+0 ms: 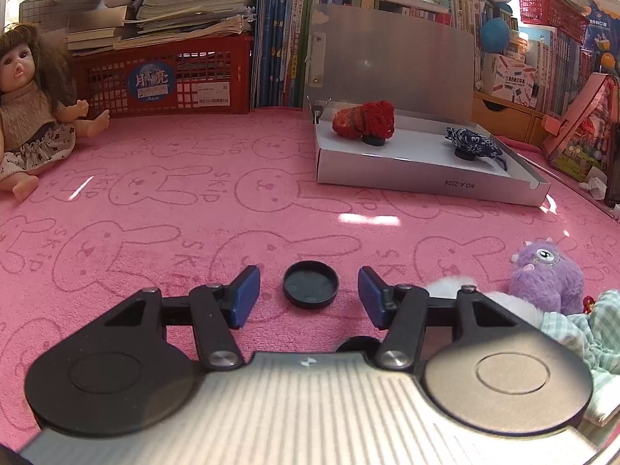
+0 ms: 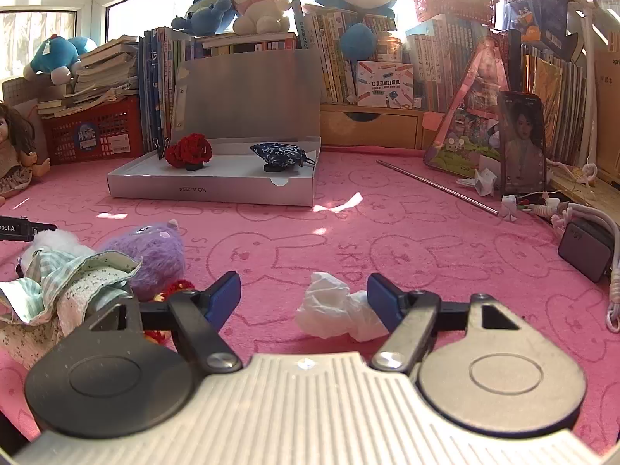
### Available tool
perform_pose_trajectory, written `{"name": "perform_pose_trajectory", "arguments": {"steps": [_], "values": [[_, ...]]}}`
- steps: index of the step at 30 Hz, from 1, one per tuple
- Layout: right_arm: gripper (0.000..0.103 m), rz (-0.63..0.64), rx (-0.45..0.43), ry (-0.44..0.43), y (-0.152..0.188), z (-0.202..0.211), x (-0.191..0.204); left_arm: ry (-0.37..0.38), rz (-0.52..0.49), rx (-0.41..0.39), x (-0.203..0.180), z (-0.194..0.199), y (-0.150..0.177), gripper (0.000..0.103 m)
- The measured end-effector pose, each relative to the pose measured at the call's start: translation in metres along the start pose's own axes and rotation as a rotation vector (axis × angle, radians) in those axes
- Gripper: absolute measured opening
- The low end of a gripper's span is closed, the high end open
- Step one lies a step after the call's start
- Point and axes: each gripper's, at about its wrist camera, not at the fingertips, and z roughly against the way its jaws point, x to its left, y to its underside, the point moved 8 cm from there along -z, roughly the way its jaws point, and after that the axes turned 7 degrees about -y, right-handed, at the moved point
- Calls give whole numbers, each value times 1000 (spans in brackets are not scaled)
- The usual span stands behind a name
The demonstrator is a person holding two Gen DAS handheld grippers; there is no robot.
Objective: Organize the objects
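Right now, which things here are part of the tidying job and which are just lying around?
Job: black cap, crumpled tissue, purple plush, open grey box.
Lying about: doll, phone, red basket, metal rod.

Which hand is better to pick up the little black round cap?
The left. The black cap lies on the pink cloth right between the left gripper and its open fingers. The right gripper faces crumpled tissue instead.
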Motion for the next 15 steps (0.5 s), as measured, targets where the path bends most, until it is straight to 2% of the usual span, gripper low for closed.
{"name": "perform_pose_trajectory", "arguments": {"steps": [6, 11, 15], "values": [[103, -48, -34, 48, 0, 1, -11, -8, 5, -6, 1, -3, -1, 62], [103, -95, -19, 91, 2, -3, -24, -21, 18, -8, 7, 1, 2, 62], [103, -127, 23, 109, 6, -10, -30, -32, -15, -14, 4, 0, 3, 62]]}}
